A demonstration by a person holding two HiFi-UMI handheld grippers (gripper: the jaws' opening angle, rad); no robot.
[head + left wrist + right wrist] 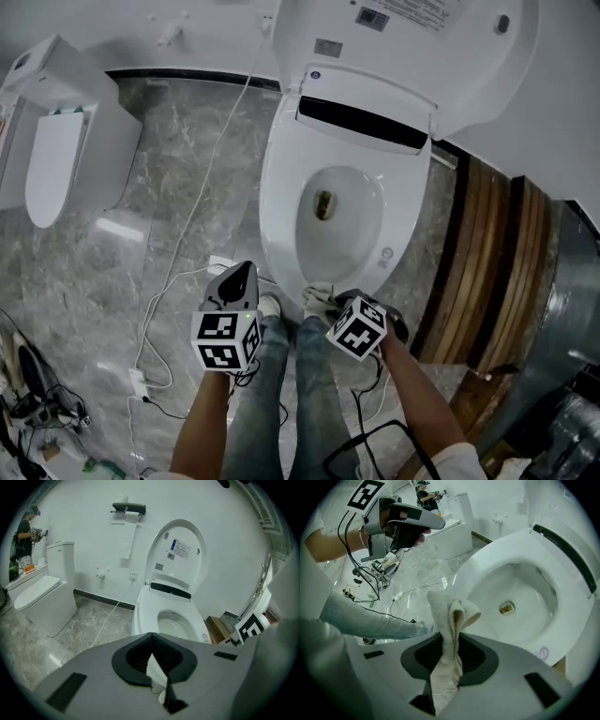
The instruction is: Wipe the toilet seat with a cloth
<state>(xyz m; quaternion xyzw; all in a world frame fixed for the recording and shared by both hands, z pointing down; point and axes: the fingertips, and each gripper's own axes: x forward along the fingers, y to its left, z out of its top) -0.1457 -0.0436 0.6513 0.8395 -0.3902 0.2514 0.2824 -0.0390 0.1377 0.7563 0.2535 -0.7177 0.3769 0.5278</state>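
The white toilet stands with its lid (412, 47) up, and its seat (279, 187) rings the bowl; the seat (146, 609) lies ahead in the left gripper view. My right gripper (330, 300) hovers at the seat's near rim, shut on a beige cloth (319, 294). In the right gripper view the cloth (451, 616) sticks up folded out of the right gripper (450, 637), beside the seat (485, 571). My left gripper (246, 270) hangs left of the bowl's front, over the floor. The left gripper (151, 641) is shut with nothing in it.
A second toilet (56, 150) with its lid down stands at the left. A white cable (192, 216) runs across the marble floor to a plug strip. A wooden step (487, 262) lies right of the bowl. The person's jeans (281, 375) are below. A paper holder (128, 509) hangs on the wall.
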